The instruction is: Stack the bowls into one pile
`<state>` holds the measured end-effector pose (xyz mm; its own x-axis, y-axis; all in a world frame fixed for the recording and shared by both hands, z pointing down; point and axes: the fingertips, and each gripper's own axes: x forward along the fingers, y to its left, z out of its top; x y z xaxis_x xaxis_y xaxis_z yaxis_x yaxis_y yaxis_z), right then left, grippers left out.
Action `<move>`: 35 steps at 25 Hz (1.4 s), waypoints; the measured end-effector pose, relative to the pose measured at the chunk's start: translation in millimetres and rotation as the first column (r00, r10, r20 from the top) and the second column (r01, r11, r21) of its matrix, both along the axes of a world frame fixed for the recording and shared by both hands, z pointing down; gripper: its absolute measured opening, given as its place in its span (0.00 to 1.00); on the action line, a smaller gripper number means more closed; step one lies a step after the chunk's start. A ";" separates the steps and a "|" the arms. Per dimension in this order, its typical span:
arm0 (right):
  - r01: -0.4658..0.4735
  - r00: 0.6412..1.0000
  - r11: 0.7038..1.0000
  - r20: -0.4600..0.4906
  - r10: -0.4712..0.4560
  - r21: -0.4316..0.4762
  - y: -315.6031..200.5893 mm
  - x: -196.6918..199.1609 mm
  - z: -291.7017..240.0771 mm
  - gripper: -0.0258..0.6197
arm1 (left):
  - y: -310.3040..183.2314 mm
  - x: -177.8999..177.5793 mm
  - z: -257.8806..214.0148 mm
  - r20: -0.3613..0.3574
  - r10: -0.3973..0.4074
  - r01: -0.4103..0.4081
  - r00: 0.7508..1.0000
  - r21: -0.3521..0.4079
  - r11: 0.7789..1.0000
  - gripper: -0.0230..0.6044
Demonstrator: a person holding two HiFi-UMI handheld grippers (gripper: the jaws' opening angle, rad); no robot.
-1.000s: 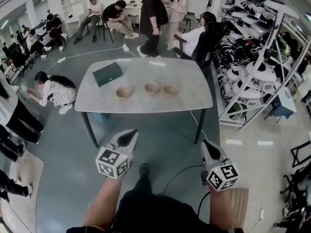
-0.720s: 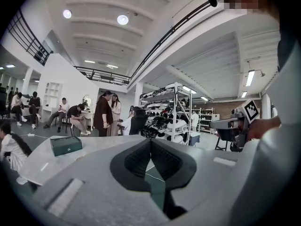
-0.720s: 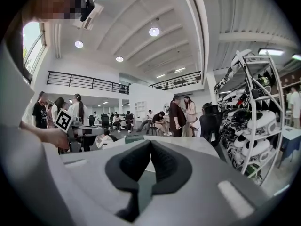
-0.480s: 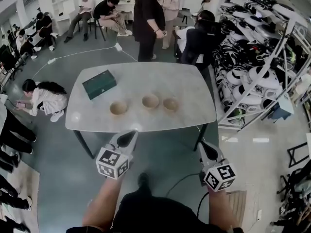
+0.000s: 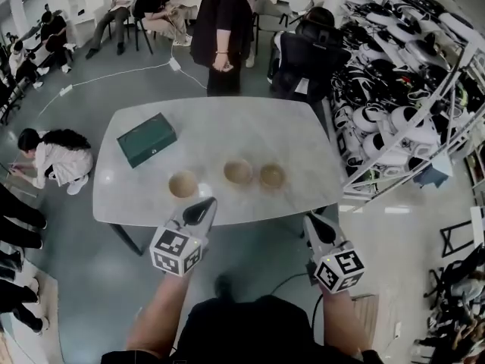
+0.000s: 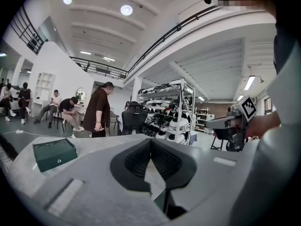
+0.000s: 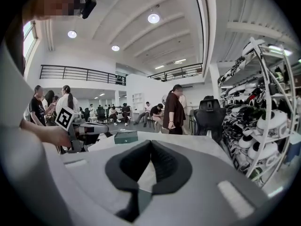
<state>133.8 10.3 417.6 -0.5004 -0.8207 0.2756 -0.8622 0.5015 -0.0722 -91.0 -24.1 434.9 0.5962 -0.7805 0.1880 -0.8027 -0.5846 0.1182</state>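
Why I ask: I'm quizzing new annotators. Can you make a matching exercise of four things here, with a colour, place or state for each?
Things:
1. box
2. left bowl
3. left gripper
4. office chair

Descriptions:
A. shut, nothing between its jaws
B. black, on the floor beyond the table
C. dark green, on the table's left part
D. tan, open side up

Pairs: 1-C, 2-D, 3-A, 4-B

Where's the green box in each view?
Head view: green box on the table, upper left part.
Left gripper view: green box at lower left.
Right gripper view: green box left of centre.
Shared landmark: standing person in dark top behind the table.
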 end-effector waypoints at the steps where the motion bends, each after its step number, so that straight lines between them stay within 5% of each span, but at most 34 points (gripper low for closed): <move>1: 0.000 1.000 1.000 -0.005 0.000 -0.006 -5.9 -3.5 2.5 0.04 | -6.0 -2.9 2.5 -0.006 0.000 0.000 1.000 -0.004 1.000 0.05; 18: 0.134 0.991 0.988 -0.018 -0.136 -0.082 -119.9 -28.6 41.8 0.04 | -85.5 -21.9 29.1 0.021 -0.100 0.101 0.995 -0.069 0.992 0.05; 35: 0.317 0.939 0.925 -0.066 -0.336 -0.208 -229.3 23.5 106.4 0.12 | -184.7 42.8 28.4 0.074 -0.224 0.231 0.972 -0.095 0.968 0.05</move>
<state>157.3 -219.0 523.9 -0.6940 -0.5429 0.4728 -0.6605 0.7415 -0.1181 -48.2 -208.8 463.3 0.3898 -0.8688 0.3055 -0.9208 -0.3733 0.1134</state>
